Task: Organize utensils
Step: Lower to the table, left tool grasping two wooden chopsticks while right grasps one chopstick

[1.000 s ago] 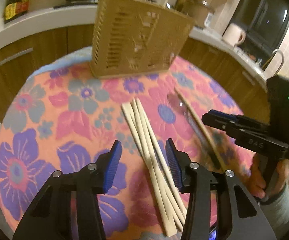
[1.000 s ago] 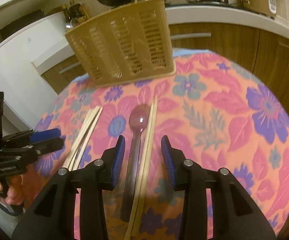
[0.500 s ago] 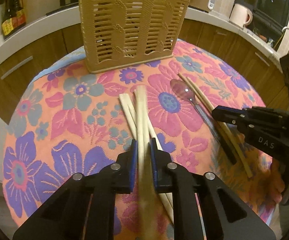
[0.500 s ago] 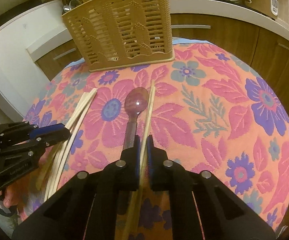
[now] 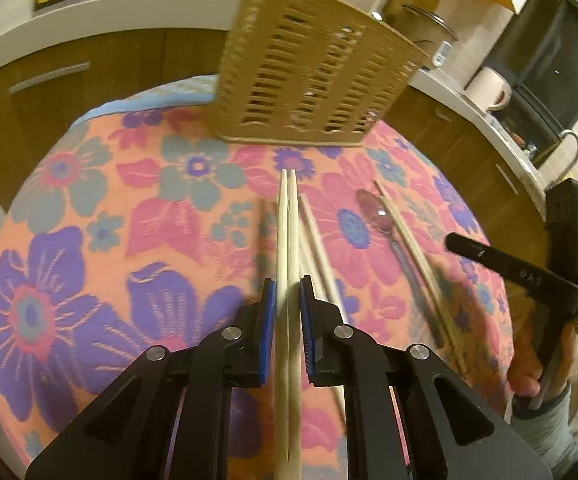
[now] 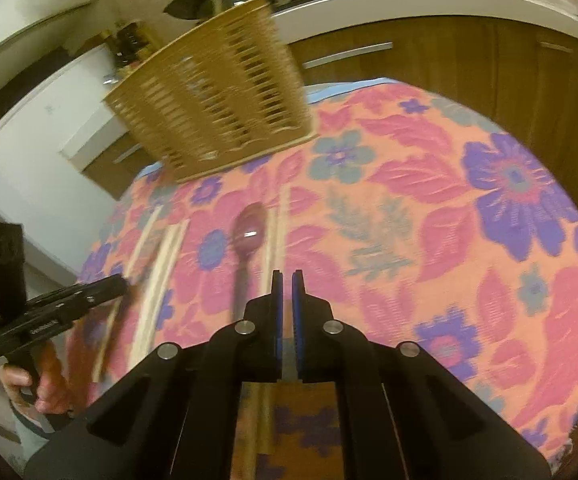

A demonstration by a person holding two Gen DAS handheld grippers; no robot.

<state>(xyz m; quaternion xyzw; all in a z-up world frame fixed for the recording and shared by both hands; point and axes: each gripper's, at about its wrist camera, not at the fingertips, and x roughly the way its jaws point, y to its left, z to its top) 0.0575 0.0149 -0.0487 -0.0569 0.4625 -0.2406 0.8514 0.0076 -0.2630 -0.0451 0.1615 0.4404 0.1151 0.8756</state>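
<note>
- We are squeezing a pair of chopsticks [image 5: 287, 240] with our left tool [image 5: 287, 312]. The two blue pads are pressing the sticks from both sides, and the tips are pointing to 12 o'clock, at the holder [image 5: 309, 80].
- The held sticks look lifted a bit above the table [image 5: 69, 240], but we cannot be sure.
- We think these sticks are very light, stiff and smooth. They could slide or twist in the pads, so a hold near the middle seems best. We are gripping them near the thick end, so the long tips may wobble.
- Loose chopsticks [image 5: 317, 248] are lying on the flowery cloth just at 1 o'clock of the held pair.
- A spoon [image 6: 247, 240] is lying on the table ahead of our right tool [image 6: 287, 288], at about 11 o'clock. A second pair of chopsticks [image 6: 279, 224] is lying right beside it.
- Our right tool is pinched almost shut. That second pair seems to run in between the pads, but the picture is blurry, so we cannot tell if it is gripping them.
- The spoon looks shiny and slippery, and heavier at the bowl. We think the thin handle is the best place to grab it.
- The holder is standing at the far edge, at 12 o'clock. It looks light and might tip if we are bumping it.
</note>
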